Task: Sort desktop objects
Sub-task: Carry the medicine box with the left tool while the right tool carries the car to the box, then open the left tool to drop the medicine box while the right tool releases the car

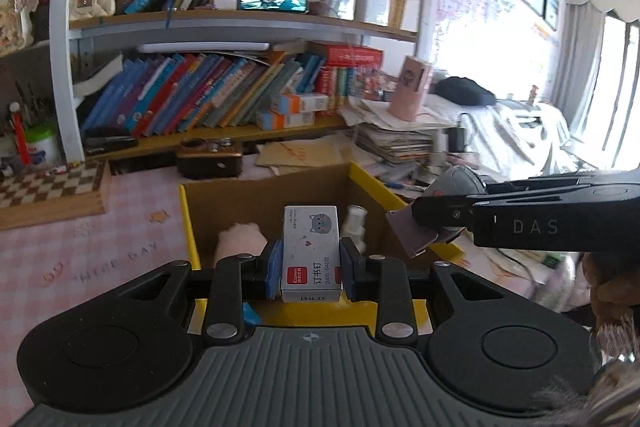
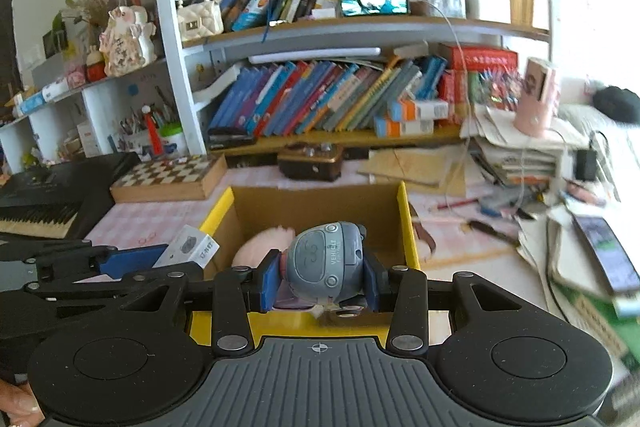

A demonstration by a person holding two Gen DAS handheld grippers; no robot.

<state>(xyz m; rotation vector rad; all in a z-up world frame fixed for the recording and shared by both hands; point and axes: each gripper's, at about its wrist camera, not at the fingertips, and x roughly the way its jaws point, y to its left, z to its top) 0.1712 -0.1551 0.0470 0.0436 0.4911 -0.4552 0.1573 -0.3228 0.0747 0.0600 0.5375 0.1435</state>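
Step in hand: delivery to the cardboard box [image 1: 288, 195]. My left tongs [image 1: 311, 263] pinch a staple box [image 1: 310, 251] over the near rim; my right tongs [image 2: 320, 283] pinch a grey toy car [image 2: 324, 259] likewise. A pink fluffy item [image 2: 264, 247] lies inside at 11 o'clock of the car. Judged next: advance both to 12 o'clock, lower, then release clear of the rim.
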